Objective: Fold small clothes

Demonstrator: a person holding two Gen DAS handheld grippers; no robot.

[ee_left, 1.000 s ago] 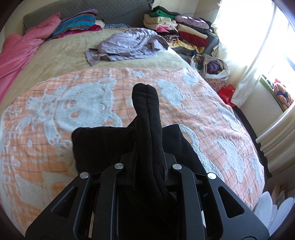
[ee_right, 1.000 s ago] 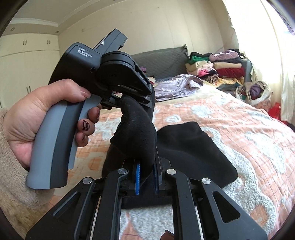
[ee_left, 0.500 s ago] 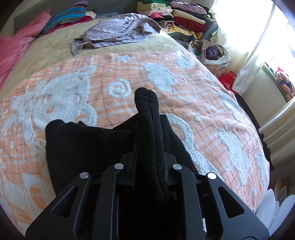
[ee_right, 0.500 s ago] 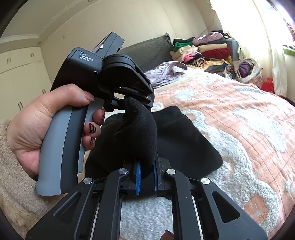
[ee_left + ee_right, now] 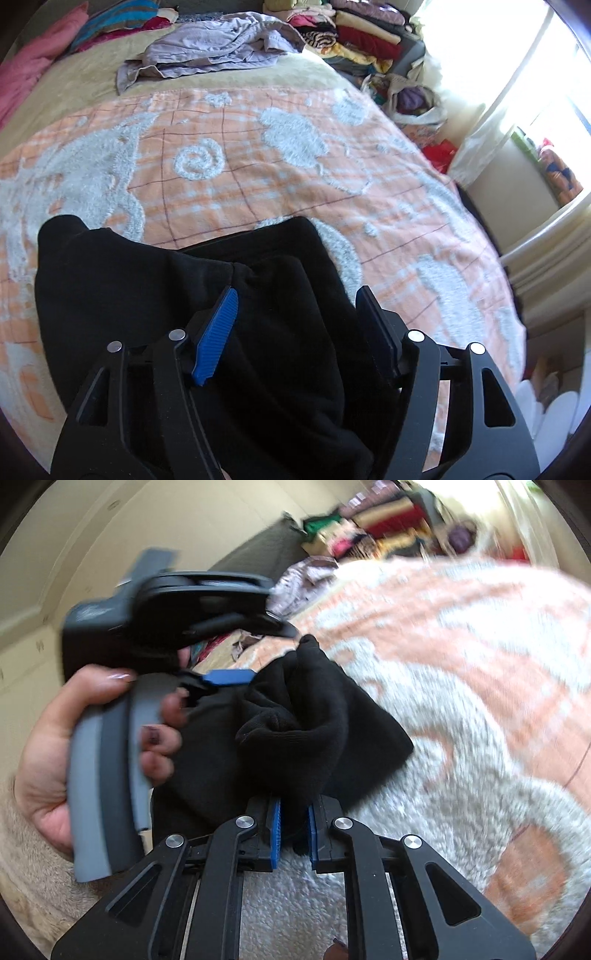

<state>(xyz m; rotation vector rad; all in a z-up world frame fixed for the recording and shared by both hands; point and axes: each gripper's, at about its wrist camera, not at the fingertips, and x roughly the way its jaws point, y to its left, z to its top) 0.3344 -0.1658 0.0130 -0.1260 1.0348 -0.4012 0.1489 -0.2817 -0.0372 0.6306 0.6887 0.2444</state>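
A small black garment lies bunched on the orange and white blanket of a bed. My left gripper hangs just over it, jaws opening. Black cloth lies between the blue pad and the other finger, but neither presses on it. In the right wrist view my right gripper is shut on a raised fold of the black garment. There a hand holds the left gripper at the garment's far side, its jaws apart.
A crumpled lilac garment lies at the head of the bed beside a pink blanket. Stacked folded clothes and a full bag stand past the bed's right edge, near a bright curtain.
The left jaws have opened and the upright black fold they pinched has dropped onto the garment. Both grippers have sunk toward the bed. The right view has tilted and blurred.
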